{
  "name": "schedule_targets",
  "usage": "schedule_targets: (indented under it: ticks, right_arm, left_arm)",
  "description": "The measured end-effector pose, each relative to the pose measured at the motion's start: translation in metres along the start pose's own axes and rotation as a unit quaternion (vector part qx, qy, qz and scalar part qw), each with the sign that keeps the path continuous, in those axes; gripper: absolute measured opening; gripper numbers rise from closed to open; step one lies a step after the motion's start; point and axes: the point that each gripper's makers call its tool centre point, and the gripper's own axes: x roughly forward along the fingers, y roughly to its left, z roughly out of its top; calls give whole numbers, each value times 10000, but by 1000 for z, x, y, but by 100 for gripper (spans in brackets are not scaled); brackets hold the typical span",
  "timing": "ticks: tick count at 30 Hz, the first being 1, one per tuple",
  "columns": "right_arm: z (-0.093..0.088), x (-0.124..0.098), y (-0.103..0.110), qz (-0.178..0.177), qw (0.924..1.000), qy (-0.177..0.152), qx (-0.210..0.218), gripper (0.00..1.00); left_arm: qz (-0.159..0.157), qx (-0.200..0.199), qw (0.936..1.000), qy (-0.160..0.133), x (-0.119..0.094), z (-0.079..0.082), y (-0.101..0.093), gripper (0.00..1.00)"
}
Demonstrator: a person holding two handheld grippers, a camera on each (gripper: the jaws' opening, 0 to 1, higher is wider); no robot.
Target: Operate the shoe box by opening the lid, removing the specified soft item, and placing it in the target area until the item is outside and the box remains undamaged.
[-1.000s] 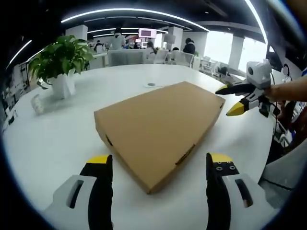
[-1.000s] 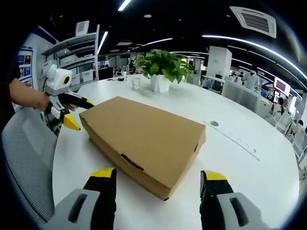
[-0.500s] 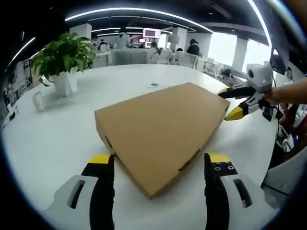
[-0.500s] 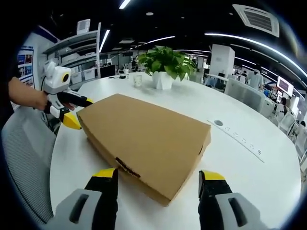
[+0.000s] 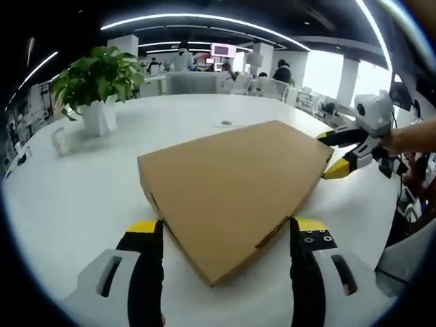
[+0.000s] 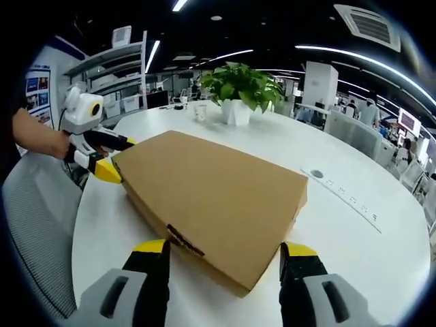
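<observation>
Flat brown cardboard shoe box [image 5: 231,187] lying closed on the round white worktop [image 5: 75,197], lid down, one corner pointing toward the camera in each view. In the left gripper view, left tongs [image 5: 225,235] spread wide, yellow-tipped black jaws standing either side of the box's near corner, gripping nothing, the corner just ahead of and between the tips. At the right of that same view, right tongs [image 5: 335,151] held in a hand [image 5: 409,136], jaws parted, one black above and one yellow-tipped below, straddling the box's far right corner at the lid edge; actual contact with the cardboard not clear.

In the right gripper view, shoe box [image 6: 218,197] seen from the other end, dark slot visible on its near side wall. Right tongs [image 6: 221,252] wide apart, flanking the near corner, nothing clamped. Left tongs [image 6: 109,157] at the left, held by a hand [image 6: 44,139], parted jaws set at the box's far left corner, yellow tip just beside the lower edge.

Leafy green plant in a white pot [image 5: 99,88] standing well behind the box on the worktop, also in the right gripper view [image 6: 238,92]. Small round grey cable port [image 5: 225,123] set in the worktop beyond the box. Grey mesh chair back [image 6: 37,231] beside the worktop edge at lower left of the right gripper view. Open office with ceiling strip lights behind.
</observation>
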Motion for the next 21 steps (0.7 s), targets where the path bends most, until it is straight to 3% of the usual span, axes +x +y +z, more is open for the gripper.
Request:
schedule_targets:
  ticks: [21]
  right_arm:
    - [4, 4, 12, -208, 9995, -111, 197, 63]
  left_arm:
    - [-154, 70, 9998, 44, -2, 0, 10, 73]
